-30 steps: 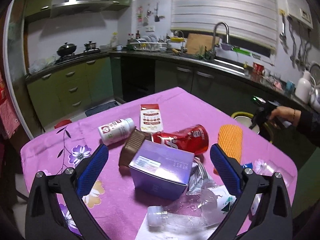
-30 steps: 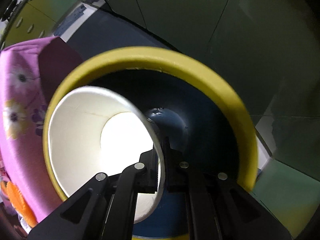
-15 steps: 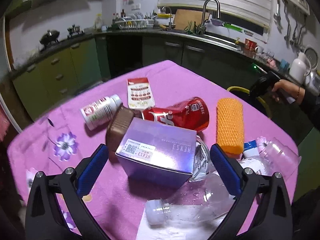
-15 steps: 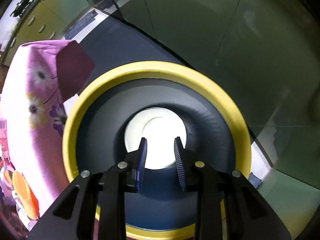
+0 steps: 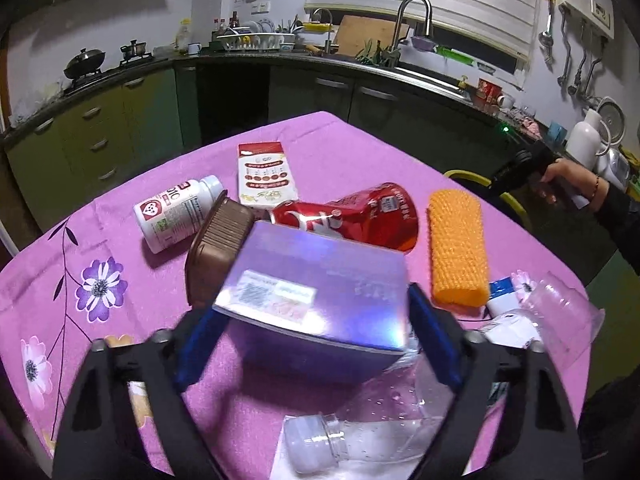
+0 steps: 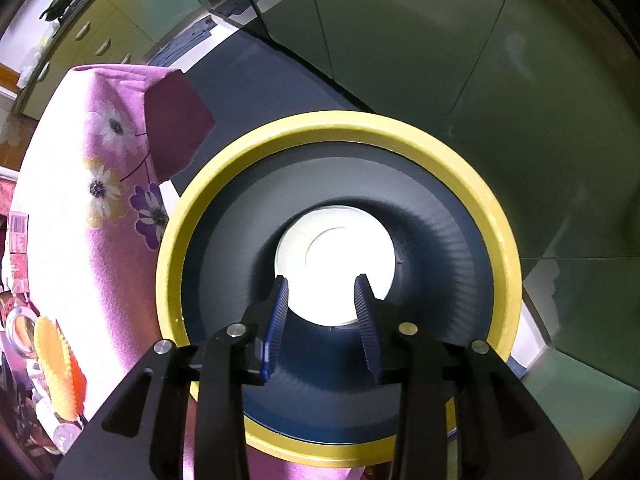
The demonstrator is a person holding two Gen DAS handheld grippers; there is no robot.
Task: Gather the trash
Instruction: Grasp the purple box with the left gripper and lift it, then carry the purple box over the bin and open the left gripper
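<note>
On white bottle (image 5: 175, 213): "DHC".

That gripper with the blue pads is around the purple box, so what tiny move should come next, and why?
Probably finish the squeeze, then lift. The left gripper straddles the purple box and its jaws are closing, though firm contact isn't clear yet. The box lies against the red can and a clear bottle, so a straight lift should disturb them least.
</note>
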